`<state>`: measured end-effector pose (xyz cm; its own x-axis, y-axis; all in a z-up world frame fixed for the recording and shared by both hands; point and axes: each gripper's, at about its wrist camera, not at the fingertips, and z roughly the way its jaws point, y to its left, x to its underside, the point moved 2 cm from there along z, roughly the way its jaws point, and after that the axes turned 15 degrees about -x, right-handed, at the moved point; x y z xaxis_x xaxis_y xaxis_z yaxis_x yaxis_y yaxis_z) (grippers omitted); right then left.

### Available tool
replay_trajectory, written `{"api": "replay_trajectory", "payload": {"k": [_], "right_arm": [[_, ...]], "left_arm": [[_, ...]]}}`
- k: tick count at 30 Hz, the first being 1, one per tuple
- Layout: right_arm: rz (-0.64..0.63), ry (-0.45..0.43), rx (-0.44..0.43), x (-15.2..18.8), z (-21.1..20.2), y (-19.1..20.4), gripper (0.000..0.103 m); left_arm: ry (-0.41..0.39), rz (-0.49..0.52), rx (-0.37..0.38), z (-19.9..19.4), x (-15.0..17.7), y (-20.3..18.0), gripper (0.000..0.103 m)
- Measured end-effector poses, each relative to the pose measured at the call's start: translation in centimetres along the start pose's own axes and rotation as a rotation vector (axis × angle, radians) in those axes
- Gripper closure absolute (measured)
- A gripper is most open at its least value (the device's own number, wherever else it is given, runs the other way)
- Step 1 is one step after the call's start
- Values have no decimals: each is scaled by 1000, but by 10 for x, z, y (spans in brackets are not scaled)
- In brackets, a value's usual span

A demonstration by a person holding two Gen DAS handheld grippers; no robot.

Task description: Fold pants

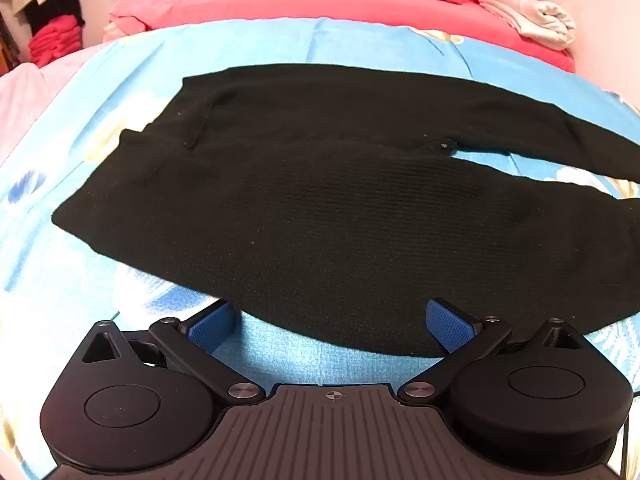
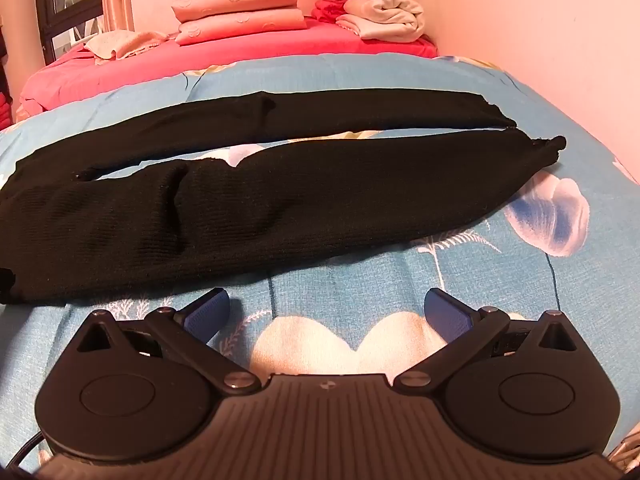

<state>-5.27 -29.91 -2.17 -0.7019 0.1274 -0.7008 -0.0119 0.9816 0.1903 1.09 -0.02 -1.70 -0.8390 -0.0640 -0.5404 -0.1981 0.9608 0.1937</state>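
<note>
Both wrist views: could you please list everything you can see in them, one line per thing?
pants: one, black knit, spread flat on the quilt, legs side by side with a narrow gap
quilt: one, blue with white flowers, under the pants
red bedding: one, beyond the quilt
folded pink pillows: two, stacked on the red bedding
pale bundle: one, whitish, in the far corner
left tool: one, black with blue pads, open at the pants' near edge
right tool: one, same, open over bare quilt

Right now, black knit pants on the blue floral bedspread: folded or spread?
Spread, not folded. The black knit pants lie flat on the blue floral bedspread, both legs side by side with bedspread showing between them. Neither gripper touches them.
</note>
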Motion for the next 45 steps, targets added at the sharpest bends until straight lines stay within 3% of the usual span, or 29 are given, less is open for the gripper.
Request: {"api": "replay_trajectory", "payload": {"k": [45], "right_arm": [[-7,-7,1,3,0,3,0]], "left_arm": [[2,0,-3,-1,0,1,0]]}}
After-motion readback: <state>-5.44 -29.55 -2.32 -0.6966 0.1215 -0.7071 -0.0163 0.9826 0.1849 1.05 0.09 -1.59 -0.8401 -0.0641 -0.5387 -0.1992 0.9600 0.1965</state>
